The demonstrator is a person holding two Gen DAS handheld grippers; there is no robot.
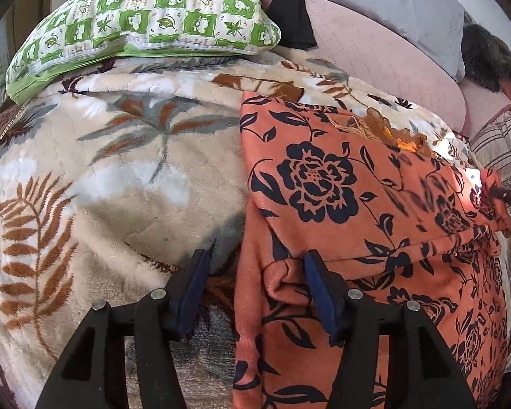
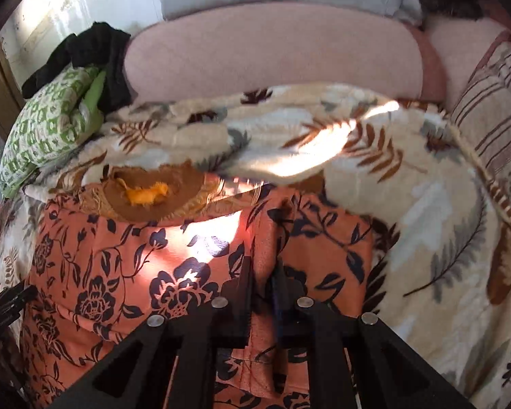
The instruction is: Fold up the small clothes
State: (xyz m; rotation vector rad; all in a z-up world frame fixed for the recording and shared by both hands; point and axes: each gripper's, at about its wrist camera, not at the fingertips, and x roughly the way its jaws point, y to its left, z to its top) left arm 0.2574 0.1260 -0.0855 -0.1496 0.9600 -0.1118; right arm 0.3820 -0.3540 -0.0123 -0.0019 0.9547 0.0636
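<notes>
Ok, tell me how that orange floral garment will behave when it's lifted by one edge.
Likely floppy: the orange floral garment already drapes and creases over the leaf-print blanket. Probably light, since the right gripper bunches a thin pleat easily. It may drag slightly, as the blanket looks plush.

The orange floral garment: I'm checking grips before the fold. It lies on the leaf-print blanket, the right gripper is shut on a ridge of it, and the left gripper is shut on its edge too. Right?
Not quite. The left gripper is open, its jaws straddling the orange floral garment's edge without pressing it, as the left wrist view shows. The rest stands: the right gripper is shut on a ridge, on the leaf-print blanket.
</notes>
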